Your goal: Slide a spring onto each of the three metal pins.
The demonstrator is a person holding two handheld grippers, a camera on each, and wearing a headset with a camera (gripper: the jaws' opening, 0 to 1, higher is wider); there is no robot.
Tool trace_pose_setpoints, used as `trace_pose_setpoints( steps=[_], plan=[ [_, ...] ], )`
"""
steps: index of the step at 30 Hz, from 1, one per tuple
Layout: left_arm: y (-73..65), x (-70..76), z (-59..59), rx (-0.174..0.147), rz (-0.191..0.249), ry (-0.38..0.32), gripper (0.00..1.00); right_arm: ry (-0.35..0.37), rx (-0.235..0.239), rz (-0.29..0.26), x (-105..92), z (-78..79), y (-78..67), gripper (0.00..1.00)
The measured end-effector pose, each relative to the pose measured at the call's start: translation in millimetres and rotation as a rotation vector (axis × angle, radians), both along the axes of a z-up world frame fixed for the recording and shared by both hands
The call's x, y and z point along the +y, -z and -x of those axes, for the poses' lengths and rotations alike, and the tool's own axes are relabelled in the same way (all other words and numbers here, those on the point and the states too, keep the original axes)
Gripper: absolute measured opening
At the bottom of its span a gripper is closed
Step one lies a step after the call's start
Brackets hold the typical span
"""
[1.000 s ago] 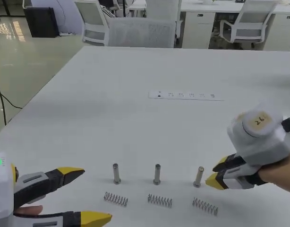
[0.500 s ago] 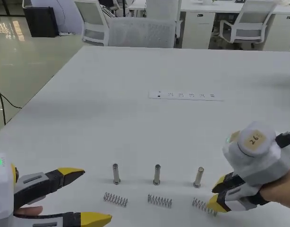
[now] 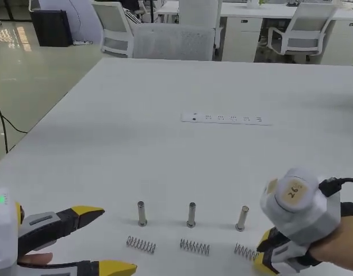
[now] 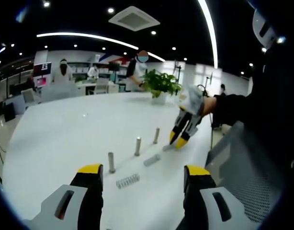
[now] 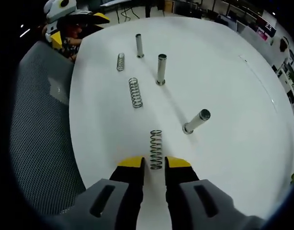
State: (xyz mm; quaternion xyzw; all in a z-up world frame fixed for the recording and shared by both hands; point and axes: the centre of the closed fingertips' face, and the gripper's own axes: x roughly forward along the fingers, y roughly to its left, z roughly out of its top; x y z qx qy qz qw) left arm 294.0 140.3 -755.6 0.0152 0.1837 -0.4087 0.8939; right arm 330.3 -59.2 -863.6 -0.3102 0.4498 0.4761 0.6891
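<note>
1. Three short silver metal pins stand upright in a row on the white tabletop (image 3: 165,155); in the head view they are the left pin (image 3: 141,213), middle pin (image 3: 191,214) and right pin (image 3: 242,218)
2. A grey wire coil spring lies flat just in front of each: left spring (image 3: 141,244), middle spring (image 3: 194,246), right spring (image 3: 244,250)
3. The right gripper (image 5: 155,165) is low over the right spring, its yellow-tipped jaws narrowly apart and straddling the spring's near end
4. The left gripper (image 4: 143,172) hovers near the left spring, jaws spread wide, holding nothing
</note>
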Motion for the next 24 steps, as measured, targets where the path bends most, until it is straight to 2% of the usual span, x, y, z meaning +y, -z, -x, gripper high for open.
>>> trace_pose_setpoints(
  steps=[5,11,18,24],
  plan=[
    [-0.1,0.0,-0.7,-0.001,0.001,0.001,0.64,-0.013,-0.01,0.029,-3.7,-0.7,3.5,0.13],
    [0.7,-0.8,-1.1,0.0,-0.001,0.006,0.64,-0.02,-0.014,0.029,-1.0,0.6,2.8,0.08],
    [2.7,-2.6,-0.8,0.002,-0.008,0.016,0.64,0.013,-0.011,0.031,-2.5,-1.5,2.7,0.07],
    [3.9,-3.6,-1.7,0.005,-0.017,0.025,0.64,0.001,-0.011,0.001,4.0,1.0,-11.3,0.07]
  ],
)
